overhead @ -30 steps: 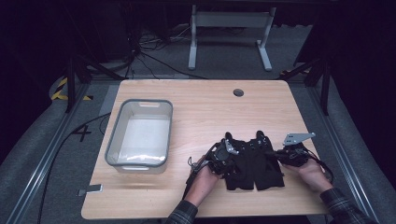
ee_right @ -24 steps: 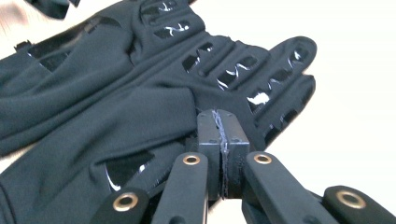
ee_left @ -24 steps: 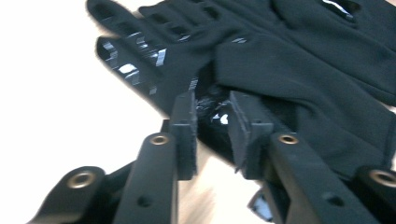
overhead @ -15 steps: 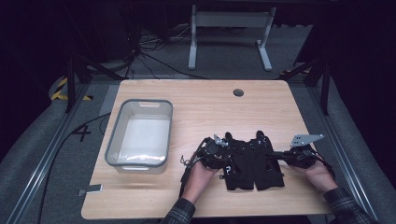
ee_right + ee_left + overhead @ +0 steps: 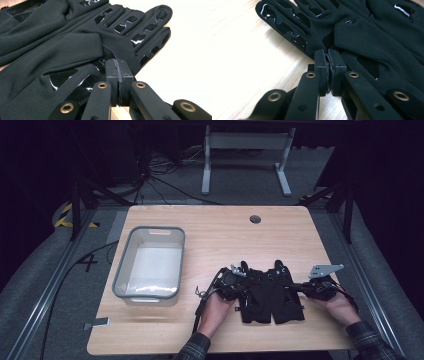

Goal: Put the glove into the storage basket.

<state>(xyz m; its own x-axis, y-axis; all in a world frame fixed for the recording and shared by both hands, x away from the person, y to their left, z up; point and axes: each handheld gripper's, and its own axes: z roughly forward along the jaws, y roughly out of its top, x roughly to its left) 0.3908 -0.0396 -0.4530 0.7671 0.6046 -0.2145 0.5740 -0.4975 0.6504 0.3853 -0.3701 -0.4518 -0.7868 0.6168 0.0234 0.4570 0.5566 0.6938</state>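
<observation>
Pinching so little fabric is your main risk: your left tongs [image 5: 328, 53] have just been closing and now sit pressed together at the edge of the black fabric gloves with glossy grip patches [image 5: 270, 292], and your right tongs [image 5: 118, 65] are clamped at the opposite edge, so either hold, judged by how thin it looks, could slip on a lift. The gloves lie flat between both tongs. Beyond the left tongs stands the clear plastic bin [image 5: 150, 292]; bare wooden counter [image 5: 225, 230] lies ahead, while the counter's front edge is close behind both tongs.
</observation>
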